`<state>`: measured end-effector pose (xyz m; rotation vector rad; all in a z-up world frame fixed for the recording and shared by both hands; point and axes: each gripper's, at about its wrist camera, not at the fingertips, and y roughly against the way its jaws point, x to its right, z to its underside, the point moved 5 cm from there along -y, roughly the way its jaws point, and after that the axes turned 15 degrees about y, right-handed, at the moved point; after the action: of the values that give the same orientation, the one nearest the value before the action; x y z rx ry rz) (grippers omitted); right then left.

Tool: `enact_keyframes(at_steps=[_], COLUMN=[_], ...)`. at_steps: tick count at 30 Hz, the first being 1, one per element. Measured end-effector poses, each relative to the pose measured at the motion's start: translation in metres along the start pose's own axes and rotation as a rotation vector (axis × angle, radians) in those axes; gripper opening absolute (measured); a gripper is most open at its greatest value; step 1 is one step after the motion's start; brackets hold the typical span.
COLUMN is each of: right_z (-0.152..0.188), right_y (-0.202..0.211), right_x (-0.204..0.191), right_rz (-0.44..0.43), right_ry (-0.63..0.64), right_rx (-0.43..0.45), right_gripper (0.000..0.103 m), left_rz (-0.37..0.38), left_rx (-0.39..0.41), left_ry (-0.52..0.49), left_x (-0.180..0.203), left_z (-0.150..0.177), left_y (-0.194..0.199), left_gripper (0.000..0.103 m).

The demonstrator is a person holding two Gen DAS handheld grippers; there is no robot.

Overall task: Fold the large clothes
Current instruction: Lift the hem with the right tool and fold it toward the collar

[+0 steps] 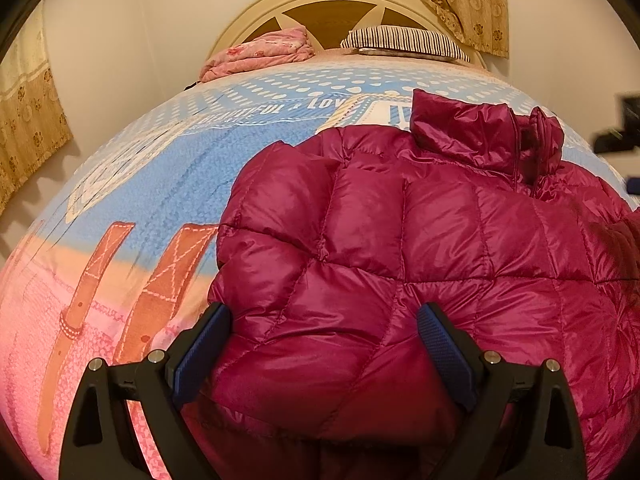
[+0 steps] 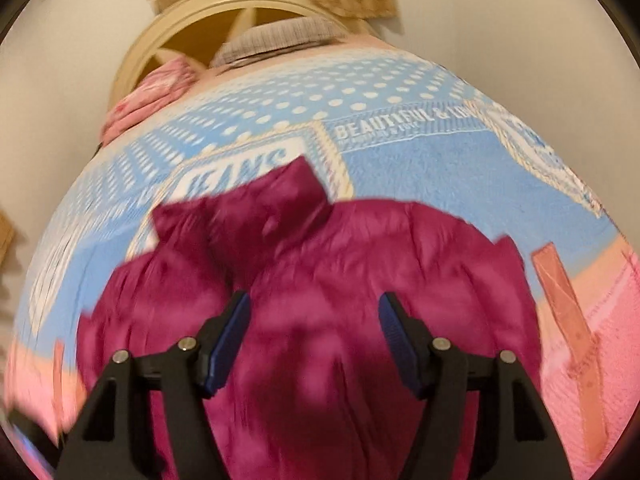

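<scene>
Magenta puffer jacket (image 1: 400, 248) spread mid-bed on the printed bedspread (image 1: 168, 184), collar toward the headboard (image 1: 256, 20). Left tongs (image 1: 324, 320) gaping over its hem, gripping nothing. Right tongs (image 2: 314, 320) parted, empty.

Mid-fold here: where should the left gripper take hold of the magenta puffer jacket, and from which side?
Probably the jacket's left edge, the puffy rounded fold lying beside the left gripper's near finger. Come in from the open bedspread side, sliding one finger under the edge: the top is bulging and slippery, so only the edge offers a pinchable lip.
</scene>
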<state>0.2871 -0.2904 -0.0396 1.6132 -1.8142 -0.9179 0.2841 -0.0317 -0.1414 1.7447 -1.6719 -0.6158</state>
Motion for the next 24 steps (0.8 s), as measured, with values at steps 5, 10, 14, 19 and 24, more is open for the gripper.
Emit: enact_keyframes(at_steps=[5, 10, 14, 19, 24], right_z=[-0.036, -0.062, -0.055, -0.035, 0.002], right_y=[-0.028, -0.064, -0.087, -0.07, -0.06], right_x=[0.009, -0.003, -0.007, 0.006, 0.029], right_rz=[-0.094, -0.101, -0.109, -0.121, -0.09], right_ry=[-0.157, -0.16, -0.135, -0.096, -0.109], right_rx=[0.023, -0.06, -0.128, -0.13, -0.174], right_gripper=[0.068, 0.07, 0.055, 0.022, 0.015], left_rz=[-0.037, -0.057, -0.055, -0.051, -0.05], left_rx=[0.021, 0.036, 0.035, 0.031, 0.03], left_ry=[-0.018, -0.022, -0.011, -0.006, -0.005], left_x=[0.004, 0.006, 0.005, 0.004, 0.004], left_z=[0.001, 0.001, 0.0, 0.0, 0.0], left_y=[0.001, 0.001, 0.0, 0.0, 0.0], left_gripper=[0.096, 0.096, 0.096, 0.096, 0.096])
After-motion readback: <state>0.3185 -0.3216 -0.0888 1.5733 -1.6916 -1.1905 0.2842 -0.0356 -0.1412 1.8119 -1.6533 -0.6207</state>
